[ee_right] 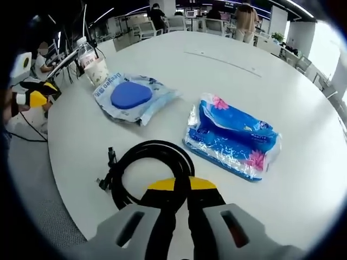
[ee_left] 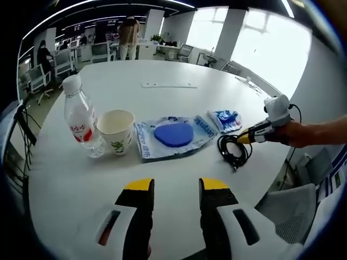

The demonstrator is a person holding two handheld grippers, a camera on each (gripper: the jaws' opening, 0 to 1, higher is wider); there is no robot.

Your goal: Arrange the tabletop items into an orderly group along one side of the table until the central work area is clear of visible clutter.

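On the round white table (ee_left: 162,70) stand a clear water bottle (ee_left: 78,116) with a red label and a paper cup (ee_left: 116,130) beside it. To their right lie a wet-wipes pack (ee_left: 173,135) with a blue lid, then a blue tissue pack (ee_left: 226,120). My left gripper (ee_left: 176,189) hovers open over the near edge, holding nothing. My right gripper (ee_right: 181,184) is shut on a coiled black cable (ee_right: 130,162), with the tissue pack (ee_right: 233,135) just beyond and the wipes pack (ee_right: 133,96) further on. The right gripper (ee_left: 244,138) touches the cable (ee_left: 234,149) at the table's right edge.
A flat cover strip (ee_left: 168,85) lies in the table's middle. A grey chair (ee_left: 287,216) stands by the near right edge. Office desks, chairs and a standing person (ee_left: 128,35) are beyond the far side. The left gripper (ee_right: 46,93) is past the table's edge near the cup (ee_right: 97,70).
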